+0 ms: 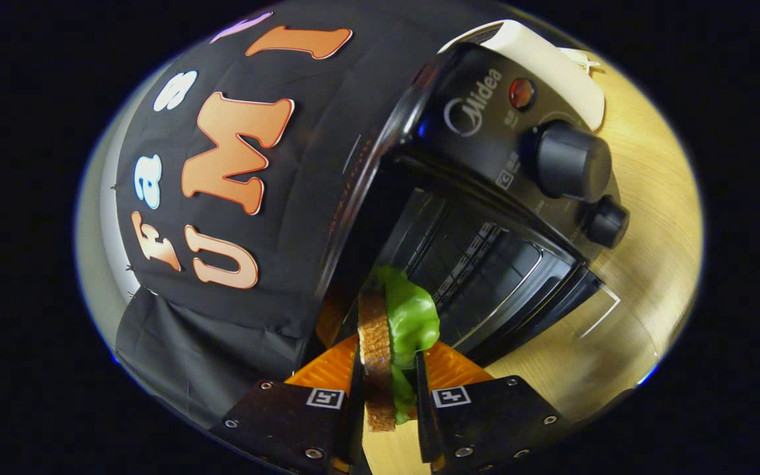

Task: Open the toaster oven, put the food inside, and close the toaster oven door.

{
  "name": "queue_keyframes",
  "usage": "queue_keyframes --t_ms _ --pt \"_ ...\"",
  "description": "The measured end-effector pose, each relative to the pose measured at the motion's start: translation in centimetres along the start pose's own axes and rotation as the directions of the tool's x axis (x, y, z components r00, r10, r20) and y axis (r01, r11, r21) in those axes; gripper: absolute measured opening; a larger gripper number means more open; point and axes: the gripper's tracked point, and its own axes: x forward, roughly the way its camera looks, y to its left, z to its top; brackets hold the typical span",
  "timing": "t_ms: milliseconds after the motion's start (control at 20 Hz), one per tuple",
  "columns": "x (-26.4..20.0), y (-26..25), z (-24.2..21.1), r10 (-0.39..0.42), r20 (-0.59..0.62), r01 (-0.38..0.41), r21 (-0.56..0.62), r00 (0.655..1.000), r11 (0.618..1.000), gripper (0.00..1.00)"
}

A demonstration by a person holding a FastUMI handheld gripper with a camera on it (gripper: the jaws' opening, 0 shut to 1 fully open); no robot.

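Observation:
A sandwich of brown bread and green lettuce stands edgewise between my two fingers, and my gripper is shut on it. The view is strongly tilted. Just ahead of the sandwich is the black toaster oven with its door hanging open, so the dark cavity and wire rack show. The sandwich's far end sits at the mouth of that cavity. The oven's control panel carries a red light, a large knob and a smaller knob.
The oven stands on a light wooden table. The booth's black cloth wall hangs close behind and beside the oven. A white object lies past the oven's top.

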Motion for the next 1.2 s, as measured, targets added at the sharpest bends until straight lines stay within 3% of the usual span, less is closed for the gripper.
queue_keyframes --t_ms 250,300,450,600,750,900,1200 --pt "2.2 -0.8 0.7 -0.039 0.086 0.039 -0.007 0.996 0.999 0.37" --pt "2.3 -1.3 1.1 -0.076 0.105 0.08 -0.035 0.992 0.996 0.39" --pt "1.7 -2.5 2.1 -0.163 0.151 0.188 -0.172 0.975 0.967 0.6" --pt "-0.2 -3.2 2.1 -0.238 0.12 0.264 -0.299 0.964 0.917 0.78" --pt "-2.6 -4.0 1.5 -0.282 0.068 0.287 -0.369 0.957 0.884 0.95" --pt "-5.3 -5.2 0.4 -0.32 0.024 0.296 -0.451 0.947 0.842 0.96" --pt "-10.1 -6.7 -2.9 -0.359 -0.025 0.259 -0.647 0.933 0.718 0.98"
